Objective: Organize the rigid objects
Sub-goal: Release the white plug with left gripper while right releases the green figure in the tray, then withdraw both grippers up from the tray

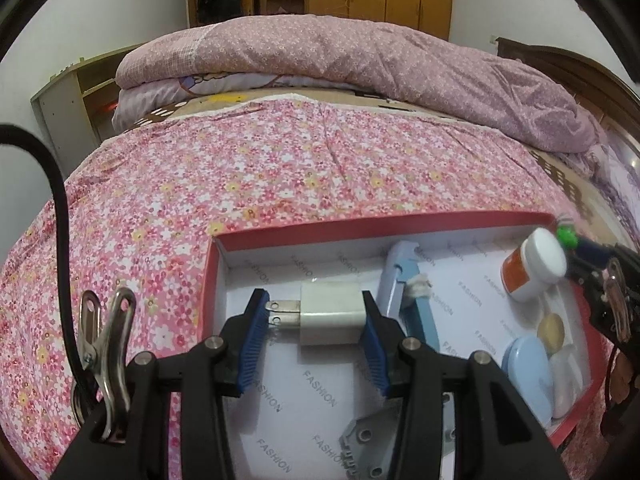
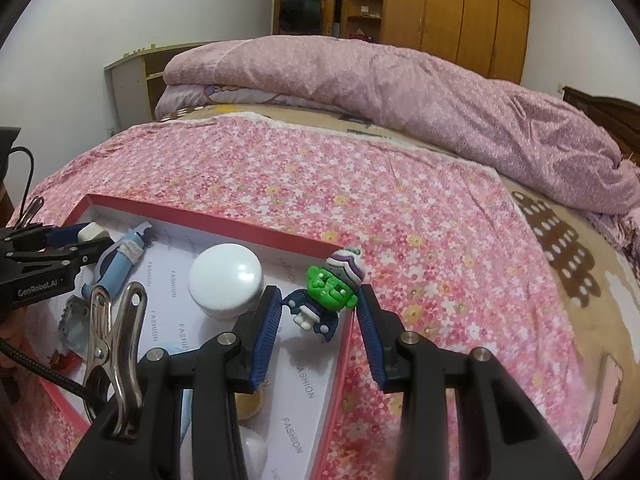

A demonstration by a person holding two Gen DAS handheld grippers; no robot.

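My left gripper point(image 1: 314, 296) is shut on a white wall charger point(image 1: 332, 312). One blue pad presses its prongs and the other its body, just above the white floor of the red box point(image 1: 360, 224). My right gripper point(image 2: 320, 290) is shut on a small green-faced figurine point(image 2: 330, 288) with a purple-and-white hat and a navy cape, held over the box's right rim point(image 2: 348, 328). In the right wrist view, the left gripper point(image 2: 52, 248) comes in from the left with the charger point(image 2: 93, 232).
In the box lie a white jar with an orange label point(image 1: 532, 268), a light blue cutter point(image 1: 404, 292), a pale blue round case point(image 1: 528, 372) and a grey piece point(image 1: 368, 440). The box sits on a pink floral sheet point(image 1: 280, 168), with a folded pink quilt point(image 1: 360, 52) behind.
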